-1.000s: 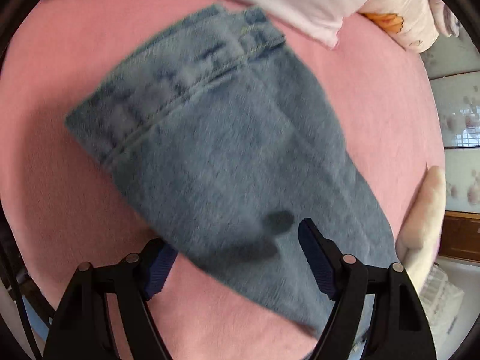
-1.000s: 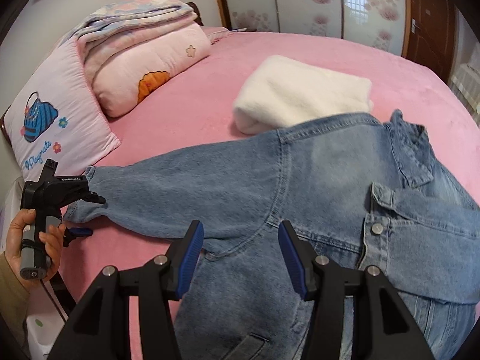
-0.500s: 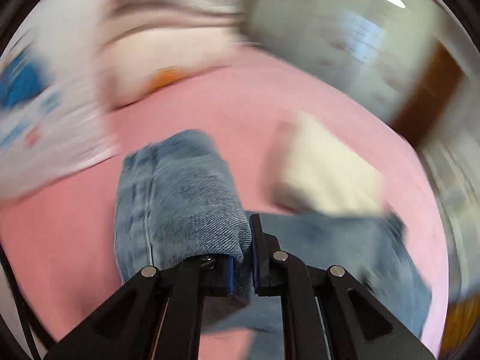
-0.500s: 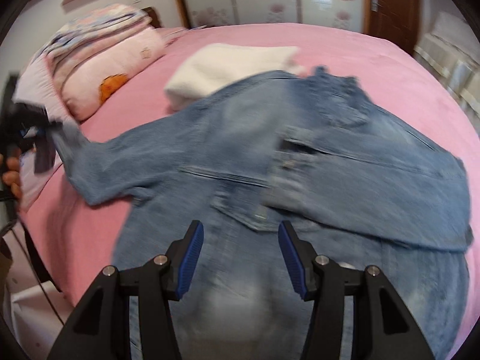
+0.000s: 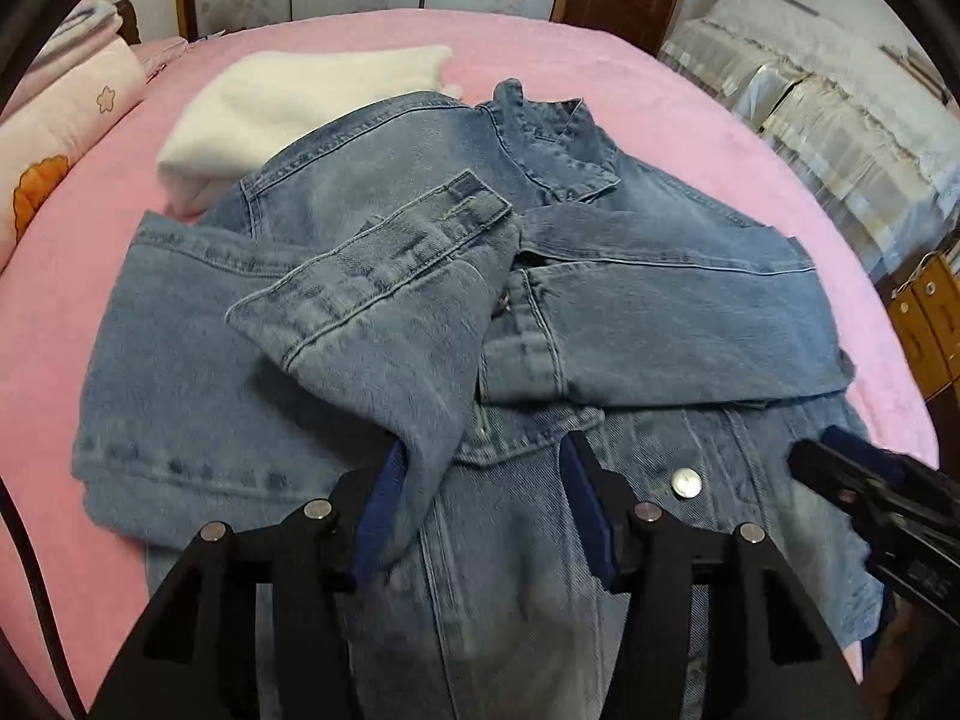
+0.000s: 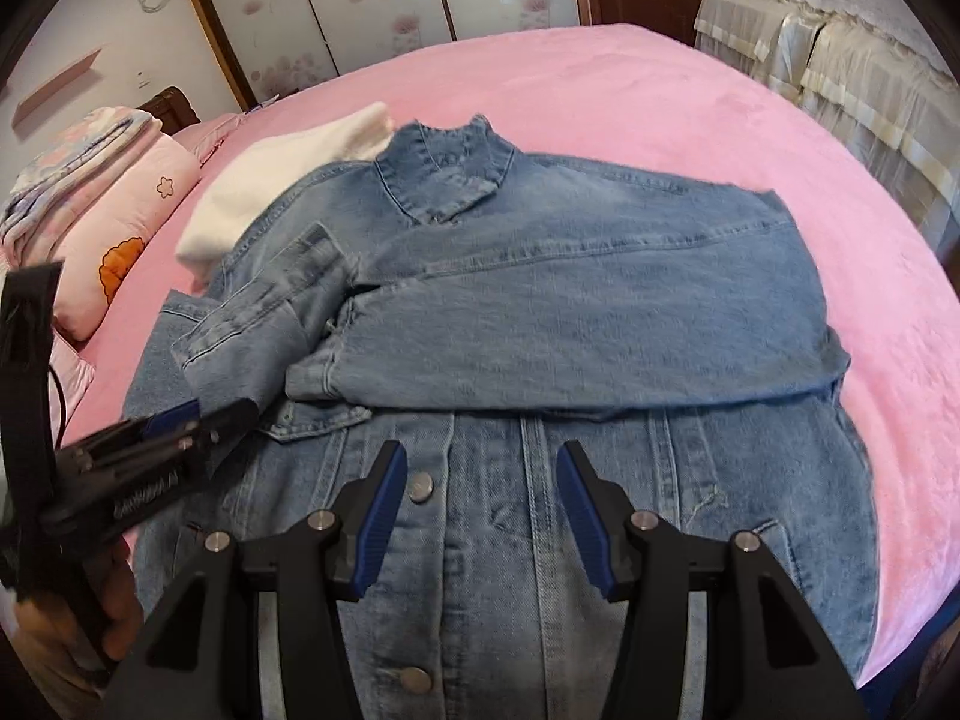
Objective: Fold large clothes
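Note:
A blue denim jacket lies front up on the pink bed, both sleeves folded across its chest. The left sleeve cuff rests on the chest just ahead of my left gripper, which is open; the sleeve cloth drapes against its left finger. My right gripper is open and empty, hovering over the button placket near the hem. The jacket fills the right wrist view. Each gripper shows in the other's view: the right, the left.
A folded white fleece lies by the jacket's left shoulder, partly under it. Pink pillows and folded quilts sit at the left. Covered furniture stands beyond the bed's right side, wardrobe doors behind.
My left gripper carried the left sleeve from the bed's left side over onto the jacket's chest and opened, letting it go. My right gripper moved back toward the hem, still open.

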Demonstrator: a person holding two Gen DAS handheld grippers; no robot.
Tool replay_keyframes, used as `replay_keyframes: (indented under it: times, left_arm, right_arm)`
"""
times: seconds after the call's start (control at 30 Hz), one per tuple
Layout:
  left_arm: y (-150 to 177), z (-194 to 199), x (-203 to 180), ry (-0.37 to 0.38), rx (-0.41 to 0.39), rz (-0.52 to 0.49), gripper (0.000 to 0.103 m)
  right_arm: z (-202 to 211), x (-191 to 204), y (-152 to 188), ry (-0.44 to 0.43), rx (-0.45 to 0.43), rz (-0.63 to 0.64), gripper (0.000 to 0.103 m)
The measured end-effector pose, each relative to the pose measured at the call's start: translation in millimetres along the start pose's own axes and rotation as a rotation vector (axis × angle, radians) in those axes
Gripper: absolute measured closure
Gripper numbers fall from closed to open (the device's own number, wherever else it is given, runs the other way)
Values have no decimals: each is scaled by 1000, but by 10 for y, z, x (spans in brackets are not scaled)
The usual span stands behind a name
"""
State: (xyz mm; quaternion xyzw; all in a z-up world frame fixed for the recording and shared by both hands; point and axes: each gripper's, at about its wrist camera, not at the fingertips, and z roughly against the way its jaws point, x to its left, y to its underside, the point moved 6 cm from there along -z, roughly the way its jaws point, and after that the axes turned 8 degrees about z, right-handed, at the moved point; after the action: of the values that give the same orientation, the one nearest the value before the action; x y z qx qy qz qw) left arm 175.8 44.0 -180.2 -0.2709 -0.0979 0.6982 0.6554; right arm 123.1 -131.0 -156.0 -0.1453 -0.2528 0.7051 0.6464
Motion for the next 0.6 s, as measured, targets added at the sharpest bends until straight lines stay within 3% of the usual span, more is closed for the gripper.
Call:
replay_keyframes:
  times: [0.13,0.17,0.2,0.3,0.47,0.6]
  left_arm:
    - [30,309,119,54,-55,35,48]
    - [25,403,155,59,-82,48,43]
    - [7,502,248,58,-107,63,37]
    - [52,711,514,38,-175,151,35]
    - [184,780,919,18,-174,286,35]
    - [243,740,1169,-75,-154,328,34]
  right_arm:
    - [-95,101,-6,-82,21,-17,51]
    - [-102,147,-14,-96,21,-13,51]
    - [-110,206,-33,-114,20,-6,51]
    - [-126,429,-148,-155,11,35,51]
    - [-141,905,-407,-177,-20,164,51]
    - [-212,1453,-582,-174,-44,326,51]
